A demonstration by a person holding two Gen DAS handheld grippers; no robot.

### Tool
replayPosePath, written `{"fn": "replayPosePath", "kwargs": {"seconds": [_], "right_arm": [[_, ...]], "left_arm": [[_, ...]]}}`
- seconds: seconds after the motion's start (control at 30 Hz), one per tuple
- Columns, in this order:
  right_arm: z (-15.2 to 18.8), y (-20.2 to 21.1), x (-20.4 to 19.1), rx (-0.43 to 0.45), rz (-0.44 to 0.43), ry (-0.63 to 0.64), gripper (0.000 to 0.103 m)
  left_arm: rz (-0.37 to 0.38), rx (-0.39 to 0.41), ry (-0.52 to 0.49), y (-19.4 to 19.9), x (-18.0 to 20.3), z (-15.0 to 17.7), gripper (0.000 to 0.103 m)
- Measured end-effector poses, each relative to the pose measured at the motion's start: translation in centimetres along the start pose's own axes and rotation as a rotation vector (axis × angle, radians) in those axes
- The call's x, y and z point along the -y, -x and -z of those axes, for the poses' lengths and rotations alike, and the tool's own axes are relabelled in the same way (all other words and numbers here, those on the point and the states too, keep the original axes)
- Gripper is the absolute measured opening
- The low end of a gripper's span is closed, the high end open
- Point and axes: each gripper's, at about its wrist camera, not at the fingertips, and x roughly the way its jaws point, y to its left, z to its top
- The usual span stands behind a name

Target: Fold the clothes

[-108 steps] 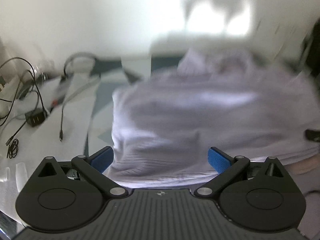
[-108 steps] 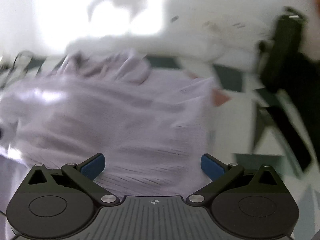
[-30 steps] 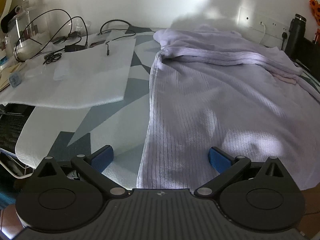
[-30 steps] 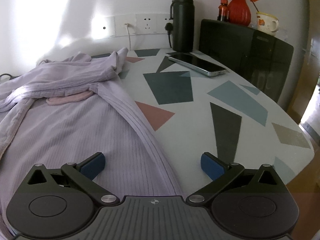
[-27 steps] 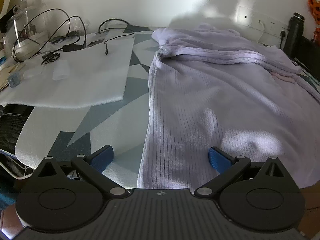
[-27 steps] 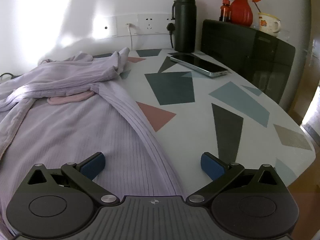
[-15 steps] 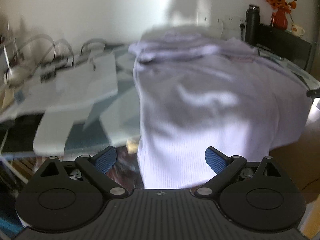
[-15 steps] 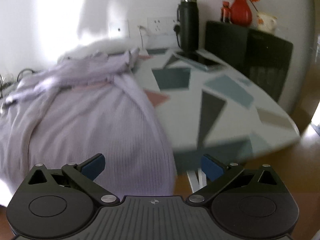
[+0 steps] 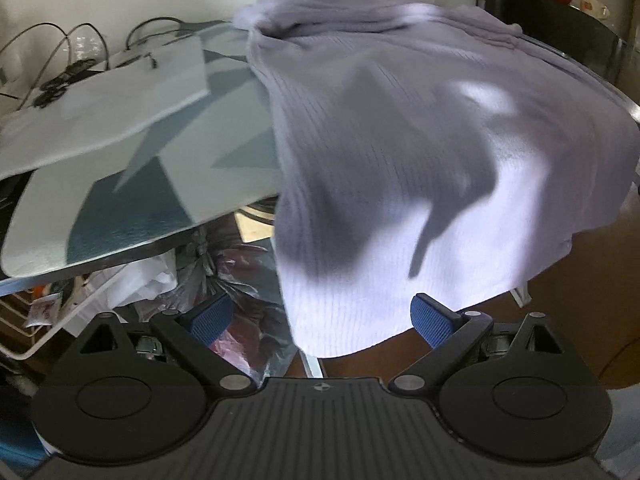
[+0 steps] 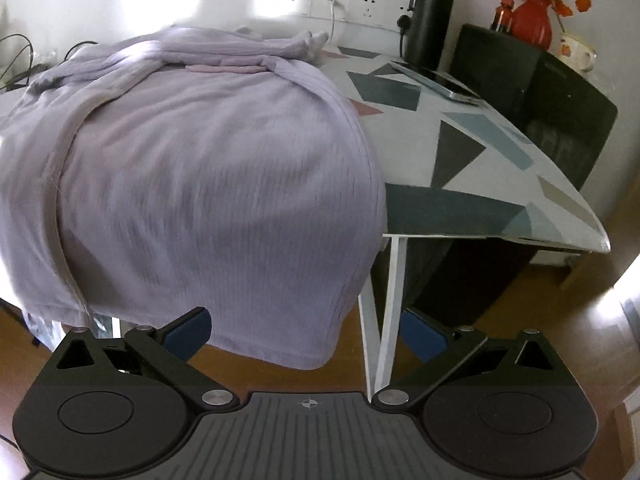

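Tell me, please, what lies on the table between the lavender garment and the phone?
In the right wrist view, nothing: between the lavender garment and the phone there is only bare patterned table top.

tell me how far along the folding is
Done: the lavender garment is spread over the table, hem hanging off the near edge. In hand: nothing; left gripper and right gripper have open, empty jaws. Left: no body fold shows, so all of it.
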Motion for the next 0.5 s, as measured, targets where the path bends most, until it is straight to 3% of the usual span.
{"fn": "replayPosePath", "kwargs": {"seconds": [0.2, 0.37, 0.5], "right_arm": [[0.2, -1.8, 0.8, 0.013, -0.035, 0.017, 0.095], [0.4, -3.5, 0.3, -0.003, -0.082, 0.102, 0.093], [0.3, -4.3, 0.1, -0.016, -0.108, 0.141, 0.092]], "left_arm": [[0.019, 0.045, -0.011, -0.6, 0.7, 0.0, 0.098], [0.048, 0.034, -0.125, -1.5, 1.2, -0.6, 0.098], [0.089, 0.029, -0.122, -2.2, 1.0, -1.6, 0.098]]}}
